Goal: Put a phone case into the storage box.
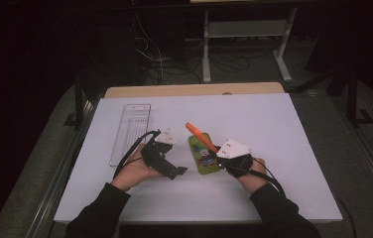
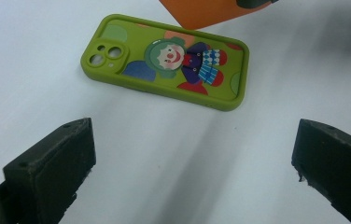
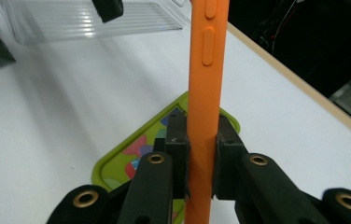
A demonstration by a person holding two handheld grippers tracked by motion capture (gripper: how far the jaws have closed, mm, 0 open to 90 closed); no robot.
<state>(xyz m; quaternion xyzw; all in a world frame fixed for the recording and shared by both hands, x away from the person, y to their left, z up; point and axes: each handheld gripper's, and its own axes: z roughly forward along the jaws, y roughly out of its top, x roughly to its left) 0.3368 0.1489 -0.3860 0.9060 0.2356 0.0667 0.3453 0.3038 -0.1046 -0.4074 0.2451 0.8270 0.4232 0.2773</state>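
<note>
- The desk (image 1: 283, 148) has a flat white top, and a strip of light wood shows along its far edge.
- The room around it is very dark. Behind the desk there are white legs of a stand (image 1: 207, 54) and some loose cables (image 1: 150, 54) on the floor.
- A clear tray (image 1: 131, 133) lies on the left part of the desk.
- A green case (image 2: 164, 63) lies flat near the middle of the desk. It has a clown picture on it and holes for a camera at one end.
- The right tool (image 3: 200, 154) is pinching an orange case (image 3: 205, 70) by its thin edge. Its jaws press on both sides of the case.
- The orange case is held up just above the green case and tilts over it. In the high view it reaches up and to the left of the right tool (image 1: 218, 148).
- The left tool (image 1: 178, 172) is spread wide with nothing between its jaws. It sits just left of the green case, not touching it.
- In the left gripper view the jaws point at the green case, with bare white desk in between.
- Two hands in dark sleeves hold the tools from the near edge of the desk.
</note>
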